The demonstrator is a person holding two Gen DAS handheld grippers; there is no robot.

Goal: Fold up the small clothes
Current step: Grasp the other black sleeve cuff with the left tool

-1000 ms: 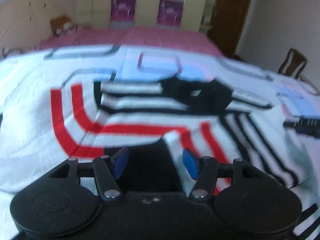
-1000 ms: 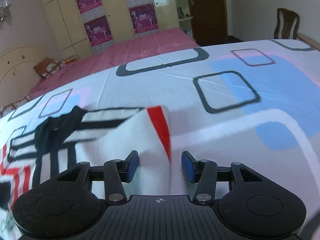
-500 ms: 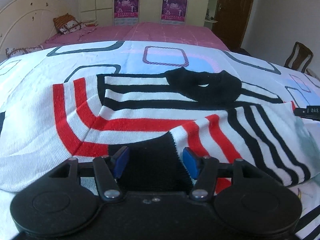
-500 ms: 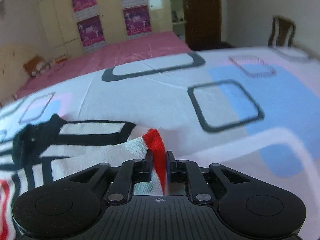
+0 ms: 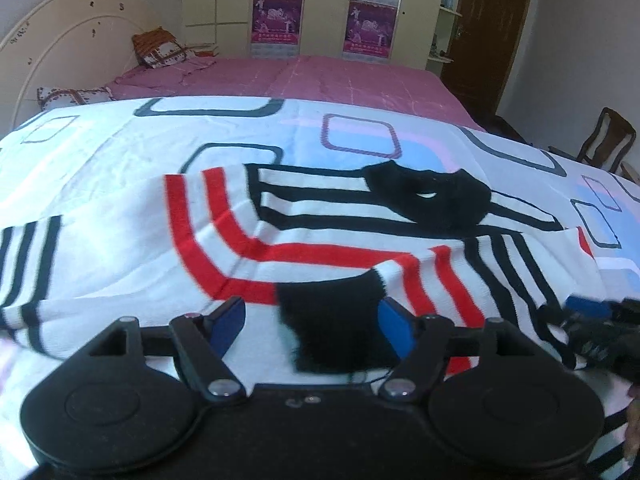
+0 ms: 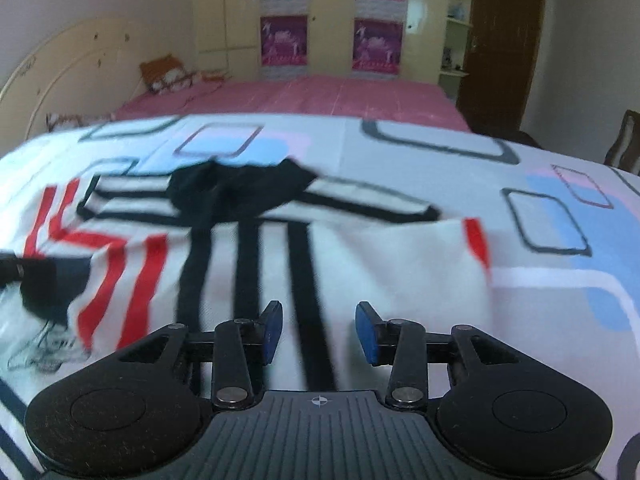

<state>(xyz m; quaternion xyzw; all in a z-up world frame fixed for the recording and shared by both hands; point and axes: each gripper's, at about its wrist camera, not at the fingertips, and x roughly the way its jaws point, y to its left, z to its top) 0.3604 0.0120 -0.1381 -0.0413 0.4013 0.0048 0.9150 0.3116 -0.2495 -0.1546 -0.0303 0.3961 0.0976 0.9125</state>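
Observation:
A white knit sweater [image 5: 320,236] with red and black stripes lies flat on the patterned sheet [image 5: 120,152], its black collar [image 5: 432,200] on the far side. One sleeve is folded across the body, and its black cuff [image 5: 332,328] lies between the blue pads of my left gripper [image 5: 312,324]. The jaws are opening and the pads stand clear of the cuff. My right gripper [image 6: 318,332] hovers over the sweater's black-striped body [image 6: 296,264], its jaws opening with nothing between them. The red-edged sleeve end [image 6: 476,236] rests to its right. The right gripper's blue tip [image 5: 588,308] shows at the left wrist view's right edge.
Beyond the sheet lies a pink bedspread [image 5: 320,80] with pillows [image 5: 160,50] by a cream headboard [image 5: 60,40]. A wardrobe with purple posters [image 5: 276,20] and a dark door [image 5: 492,32] stand at the back. A wooden chair [image 5: 608,140] is at the right.
The right gripper was shut on the red-edged sleeve end, has let it go and swung left over the sweater's body. The left gripper's jaws have widened around the black cuff.

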